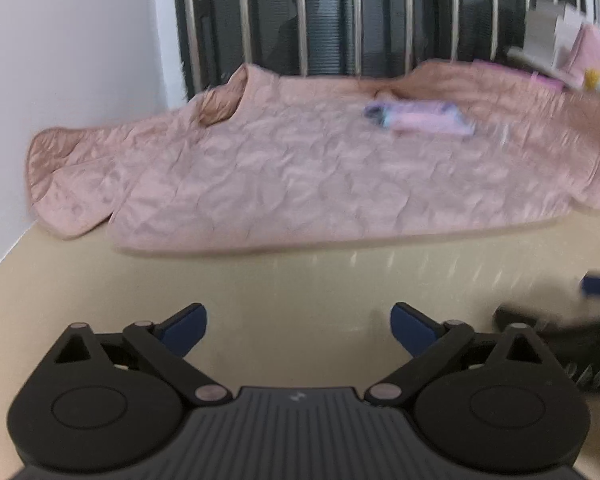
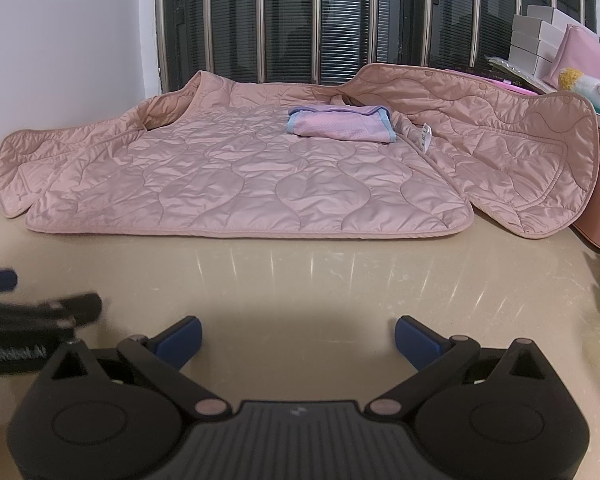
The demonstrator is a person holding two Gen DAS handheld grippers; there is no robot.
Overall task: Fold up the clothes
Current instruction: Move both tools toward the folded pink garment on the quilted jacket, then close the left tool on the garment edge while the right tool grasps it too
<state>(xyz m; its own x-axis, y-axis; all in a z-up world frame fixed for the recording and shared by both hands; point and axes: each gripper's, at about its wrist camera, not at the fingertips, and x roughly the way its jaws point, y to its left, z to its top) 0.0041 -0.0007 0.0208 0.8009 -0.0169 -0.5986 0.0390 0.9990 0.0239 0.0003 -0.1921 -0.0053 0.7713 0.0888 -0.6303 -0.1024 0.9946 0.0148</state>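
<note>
A big pink quilted jacket [image 2: 236,184] lies spread out flat on the tan table [image 2: 320,280], close to the barred window [image 2: 300,20]. A small folded pink cloth [image 2: 340,124] with blue edges sits on top of it. Both tools — the left gripper [image 1: 299,328] and the right gripper [image 2: 299,338] — have their fingers spread wide apart, holding nothing, above bare table near the jacket.
</note>
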